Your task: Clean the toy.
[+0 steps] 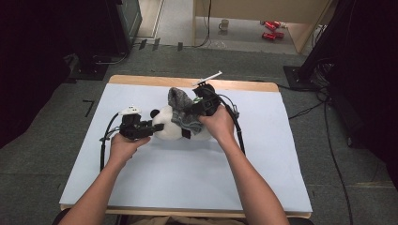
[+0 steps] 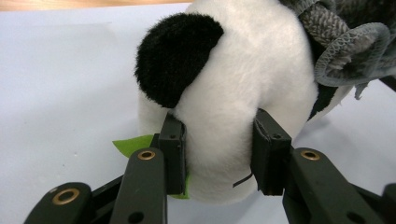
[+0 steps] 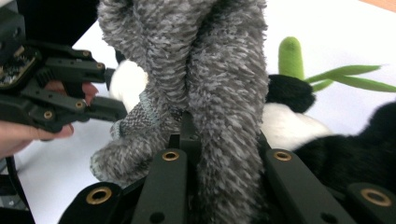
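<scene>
A black-and-white panda plush point(image 1: 167, 127) lies near the middle of the pale table sheet point(image 1: 187, 183). My left gripper point(image 1: 157, 126) comes at it from the left. In the left gripper view its pads squeeze the panda's white head point(image 2: 243, 84) just below a black ear, so my left gripper point(image 2: 217, 149) is shut on it. A grey fuzzy knitted cloth point(image 1: 180, 105) lies over the panda's body. My right gripper point(image 1: 199, 105) holds that cloth from the right. Up close, the grey cloth point(image 3: 205, 70) is pinched between the jaws of my right gripper point(image 3: 224, 144).
Green bamboo leaves point(image 3: 327, 77) of the plush stick out beside its dark limbs. Cables point(image 1: 237, 126) trail from both grippers across the sheet. Beyond the table, a mug point(image 1: 224, 24) and red items point(image 1: 270, 29) sit on the floor. Dark equipment stands at both sides.
</scene>
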Motion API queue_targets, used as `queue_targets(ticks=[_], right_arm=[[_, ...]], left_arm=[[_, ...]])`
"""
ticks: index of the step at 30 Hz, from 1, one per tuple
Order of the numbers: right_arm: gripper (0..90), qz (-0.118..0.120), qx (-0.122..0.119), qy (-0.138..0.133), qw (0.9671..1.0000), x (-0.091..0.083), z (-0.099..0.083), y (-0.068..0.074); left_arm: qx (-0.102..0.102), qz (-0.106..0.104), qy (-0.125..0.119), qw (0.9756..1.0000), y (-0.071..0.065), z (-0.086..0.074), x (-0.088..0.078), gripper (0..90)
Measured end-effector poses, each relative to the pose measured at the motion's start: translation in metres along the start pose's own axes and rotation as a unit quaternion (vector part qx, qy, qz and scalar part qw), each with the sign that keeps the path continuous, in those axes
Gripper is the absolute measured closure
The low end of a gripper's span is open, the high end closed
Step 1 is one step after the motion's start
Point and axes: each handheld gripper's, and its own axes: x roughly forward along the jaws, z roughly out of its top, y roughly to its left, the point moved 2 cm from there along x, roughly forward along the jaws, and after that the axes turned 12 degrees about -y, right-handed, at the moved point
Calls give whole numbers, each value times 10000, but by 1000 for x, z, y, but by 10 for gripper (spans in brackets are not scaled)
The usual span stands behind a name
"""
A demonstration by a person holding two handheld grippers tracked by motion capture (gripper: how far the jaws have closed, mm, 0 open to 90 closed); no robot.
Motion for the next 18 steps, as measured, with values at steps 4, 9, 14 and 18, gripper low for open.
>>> queue_targets(ticks=[4,9,14,18], right_arm=[[776,-9,-7,-21,10000,-10,-1,-5],[776,-34,81,-130,9999,-29,-4,-16],[775,-216,330,-289,9988,-54,-12,-39],[775,-340,387,-341,9981,-62,-17,-50]], left_arm=[[-46,-13,22,10000,1,1,0,625],[-151,-39,57,9999,2,2,0,631],[-192,-30,102,9998,3,4,1,638],[-265,-63,59,9996,5,5,1,638]])
